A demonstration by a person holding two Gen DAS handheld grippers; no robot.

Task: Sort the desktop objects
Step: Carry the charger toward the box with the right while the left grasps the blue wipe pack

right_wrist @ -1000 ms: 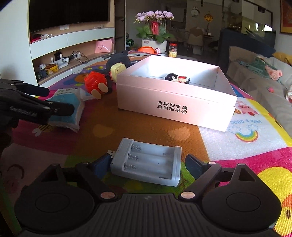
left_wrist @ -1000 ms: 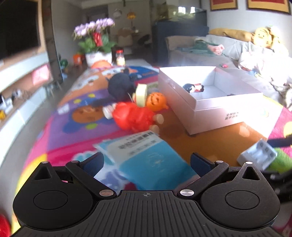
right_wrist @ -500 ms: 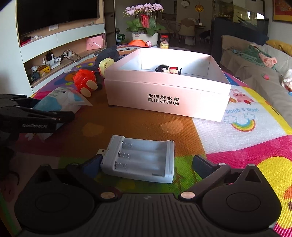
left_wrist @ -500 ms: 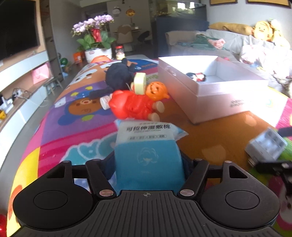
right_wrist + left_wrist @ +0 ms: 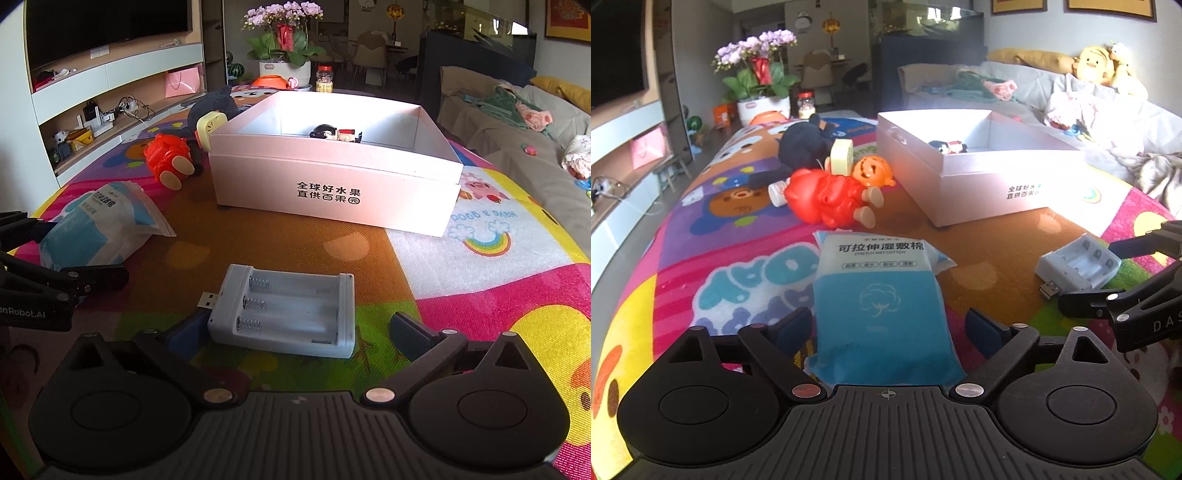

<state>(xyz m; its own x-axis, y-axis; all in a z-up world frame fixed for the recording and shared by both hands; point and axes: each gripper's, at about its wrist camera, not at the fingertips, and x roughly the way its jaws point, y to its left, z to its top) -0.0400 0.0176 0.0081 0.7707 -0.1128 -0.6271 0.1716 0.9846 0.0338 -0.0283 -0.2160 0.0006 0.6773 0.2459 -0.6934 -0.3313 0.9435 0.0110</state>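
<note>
Left tongs (image 5: pixel 886 325) just reopened around blue-white wet-cotton pack (image 5: pixel 881 295), unclamped; right tongs (image 5: pixel 295 325) wide, straddling grey plastic battery holder (image 5: pixel 288 312).

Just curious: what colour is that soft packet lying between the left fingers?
The packet is blue below, white on top with dark lettering; the left wrist view shows it best.

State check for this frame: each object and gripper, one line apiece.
left gripper: open, jaws just reopened around the pack
wet cotton pack: lying flat, not pinched
right gripper: open, straddling the charger
battery charger: empty, lying on the mat
white box: lidless, small figure inside
red toy: tipped on its side
</note>
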